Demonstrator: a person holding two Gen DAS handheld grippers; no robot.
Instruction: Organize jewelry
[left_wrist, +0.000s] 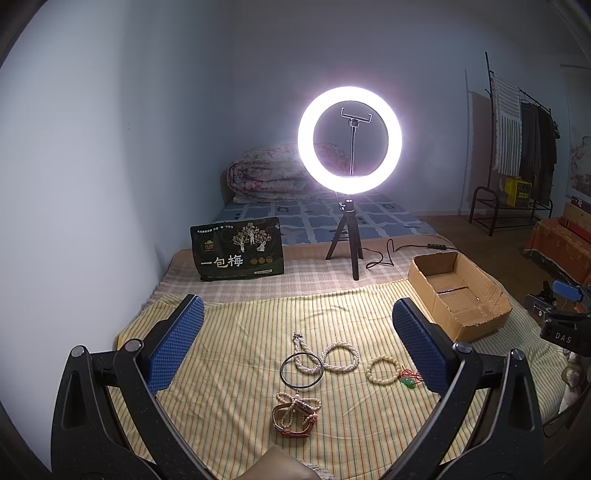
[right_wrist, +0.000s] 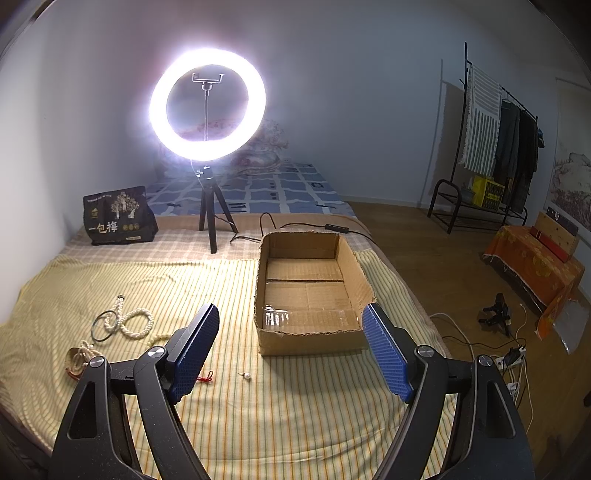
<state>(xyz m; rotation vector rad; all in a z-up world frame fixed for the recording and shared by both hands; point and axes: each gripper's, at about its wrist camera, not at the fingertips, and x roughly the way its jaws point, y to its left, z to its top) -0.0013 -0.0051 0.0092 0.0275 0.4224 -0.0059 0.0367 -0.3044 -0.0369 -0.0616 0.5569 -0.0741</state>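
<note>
Holding both claws spread wide over the striped cloth (left_wrist: 229, 354), you grip nothing: left gripper (left_wrist: 295, 343) has its blue pads (left_wrist: 177, 343) apart, right gripper (right_wrist: 291, 350) the same.

Writing: black snack bag (left_wrist: 237, 248) reads "一包梅", smaller print too fine to read. "DAS" shows on the other gripper's body at the right edge of the left view.

Landmark: cardboard box (right_wrist: 354, 273), open top. Inside, only bare cardboard and a glossy tape strip along the near wall.

Jewelry, all left of the box on the cloth: black bangle (left_wrist: 301, 370) overlapping one end of the pearl necklace (left_wrist: 334, 357); cream bead bracelet (left_wrist: 382, 370) nearer the box; green pendant on red cord (left_wrist: 408, 380) just beside it, partly hidden behind your left gripper's finger. Nearer you, a watch with red strap (left_wrist: 295, 417) tangled with a small bead strand. Single pearl earring (right_wrist: 245, 376) lies in front of the box's near left corner.

Ring light (left_wrist: 349, 140) on its tripod stands beyond the box, to its left, cable running behind the box.

Far right of the box: clothes rack (right_wrist: 498, 140), contents dim.
</note>
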